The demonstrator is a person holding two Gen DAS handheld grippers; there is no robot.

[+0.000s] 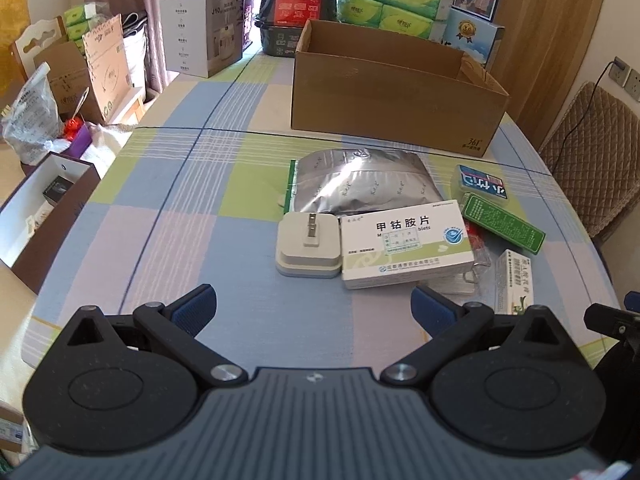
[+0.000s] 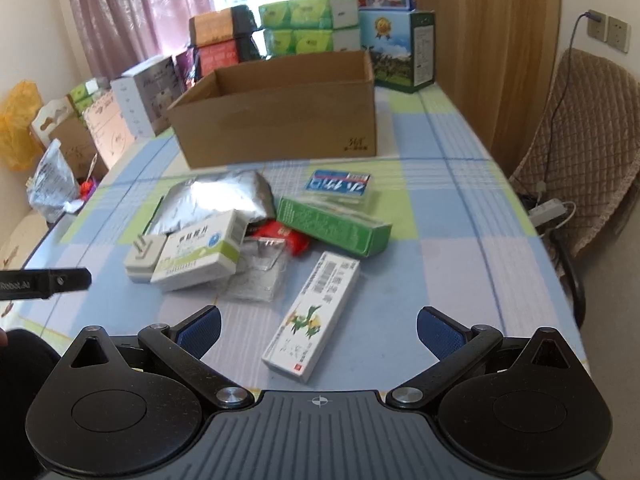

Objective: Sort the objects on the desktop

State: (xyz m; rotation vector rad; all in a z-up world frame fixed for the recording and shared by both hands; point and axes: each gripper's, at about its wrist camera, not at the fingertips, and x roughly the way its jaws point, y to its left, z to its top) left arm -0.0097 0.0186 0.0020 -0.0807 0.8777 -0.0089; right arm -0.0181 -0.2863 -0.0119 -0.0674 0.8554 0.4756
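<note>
Left wrist camera looking forward low over the checked tablecloth (image 1: 180,208), facing the cardboard box (image 1: 384,104), right wrist camera sitting further right, angling leftward, both sharing the white medicine box (image 1: 404,244) (image 2: 200,252) and clutter.

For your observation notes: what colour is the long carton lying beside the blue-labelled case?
Green with small pale print, clearest in the right wrist view.

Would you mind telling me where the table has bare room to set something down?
Bare cloth lies left of the white plug adapter, and along the table's right edge beyond the long white box and green box. It is crowded from the foil pouch to the cardboard box.
</note>
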